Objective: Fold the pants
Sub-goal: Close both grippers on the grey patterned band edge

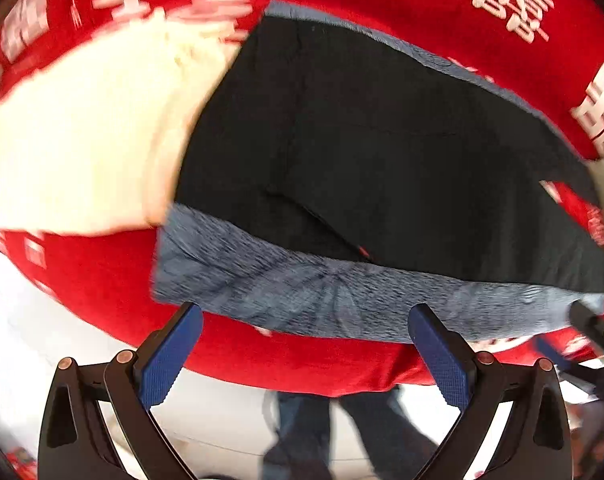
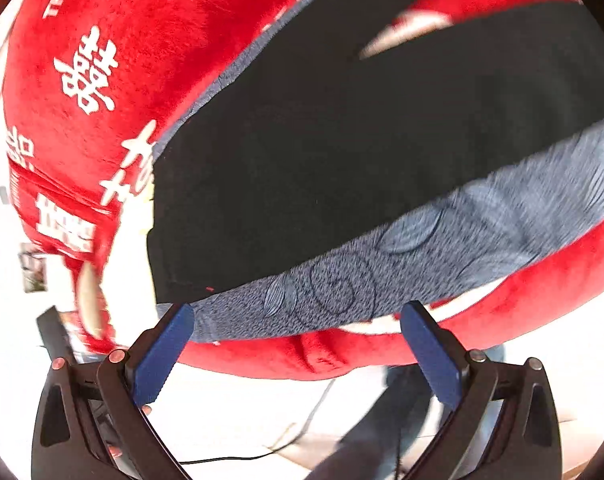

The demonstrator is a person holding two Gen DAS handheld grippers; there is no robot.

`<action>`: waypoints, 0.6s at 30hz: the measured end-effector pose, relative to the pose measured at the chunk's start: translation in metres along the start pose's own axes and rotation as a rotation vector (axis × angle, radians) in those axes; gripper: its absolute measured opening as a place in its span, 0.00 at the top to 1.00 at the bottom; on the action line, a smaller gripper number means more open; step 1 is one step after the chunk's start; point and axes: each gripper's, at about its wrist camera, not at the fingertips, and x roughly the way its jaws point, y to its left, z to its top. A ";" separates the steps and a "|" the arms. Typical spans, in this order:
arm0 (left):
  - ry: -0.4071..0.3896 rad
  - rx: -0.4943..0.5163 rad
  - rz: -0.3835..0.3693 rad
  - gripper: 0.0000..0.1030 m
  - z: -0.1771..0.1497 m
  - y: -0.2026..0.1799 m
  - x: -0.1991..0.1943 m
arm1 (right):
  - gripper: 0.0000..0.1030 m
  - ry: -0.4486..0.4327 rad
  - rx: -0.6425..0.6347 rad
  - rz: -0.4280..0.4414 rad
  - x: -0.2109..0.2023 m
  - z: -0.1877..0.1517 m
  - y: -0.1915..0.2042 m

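Pants (image 1: 402, 152), black, lie spread flat on a blue-grey patterned cloth (image 1: 302, 292), which sits on a red plush cover (image 1: 261, 356) w/ white characters over the table. Ahead of left claw (image 1: 306, 354) and slightly above it in the left wrist view: the blue-grey cloth's near edge sits just past the fingertips, the pants beyond that. Left claw is spread wide, nothing between its blue pads (image 1: 163, 360); fingertips hover at the cloth's edge, contact can't be told. A cream-white fabric bundle (image 1: 85, 140) lies to the claw's upper left, touching the pants' left side, blurred. A dark object at far right edge, prob. the other tool, too blurred to say.

Right claw (image 2: 297, 354) also gapes wide, empty, blue pads (image 2: 161, 356) apart. Straight ahead of it is the blue-grey cloth w/ circle and leaf outlines; the pants' hem corner (image 2: 169, 292) sits just above the left fingertip. Red cover's edge curves just behind the fingertips. Below both claws, pale floor (image 2: 241, 412), a thin dark cable (image 2: 237, 458) and a person's legs in dark trousers (image 1: 302, 432), blurred.
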 end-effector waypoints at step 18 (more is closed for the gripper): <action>0.018 -0.207 -0.300 0.00 -0.019 0.023 0.034 | 0.92 0.062 0.285 0.430 0.067 -0.009 -0.051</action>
